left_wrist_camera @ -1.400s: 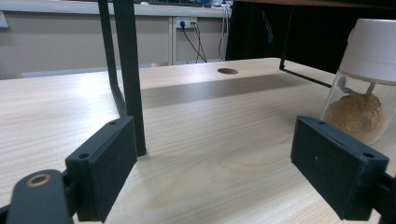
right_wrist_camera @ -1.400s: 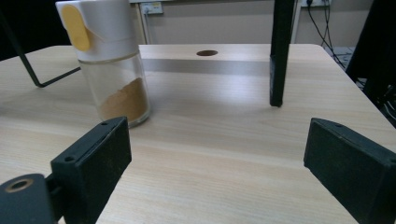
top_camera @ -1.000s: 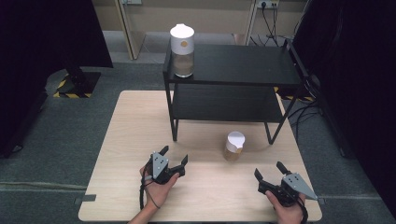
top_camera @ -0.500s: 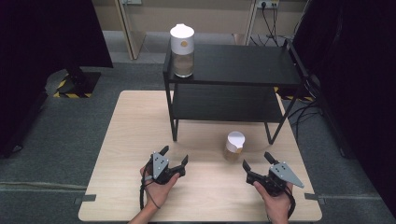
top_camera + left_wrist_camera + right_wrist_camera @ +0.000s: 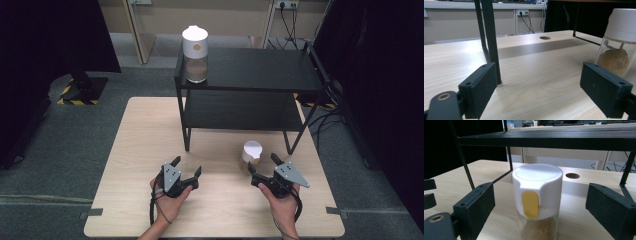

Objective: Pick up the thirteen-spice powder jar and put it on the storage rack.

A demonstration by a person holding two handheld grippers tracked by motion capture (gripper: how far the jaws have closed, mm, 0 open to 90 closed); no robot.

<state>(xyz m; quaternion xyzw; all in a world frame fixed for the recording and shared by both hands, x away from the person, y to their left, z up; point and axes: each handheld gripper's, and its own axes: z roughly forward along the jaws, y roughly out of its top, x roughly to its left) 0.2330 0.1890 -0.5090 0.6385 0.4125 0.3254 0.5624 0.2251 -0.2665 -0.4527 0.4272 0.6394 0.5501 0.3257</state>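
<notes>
From the high view, the jar (image 5: 251, 154) with a white lid stands on the counter (image 5: 140, 150) toward its right edge, just in front of the black shelf (image 5: 250, 75). The right claw (image 5: 262, 169) sits just before the jar, its jaws wide and having just closed slightly, not touching it. The left claw (image 5: 186, 167) rests near the counter's front edge, jaws wide around nothing. A second jar (image 5: 195, 54) stands on the shelf's top left corner.

In the left gripper view, the jar (image 5: 617, 45) stands beyond the right jaw.

In the right gripper view, the jar (image 5: 537, 200) stands between the wide jaws, untouched.
</notes>
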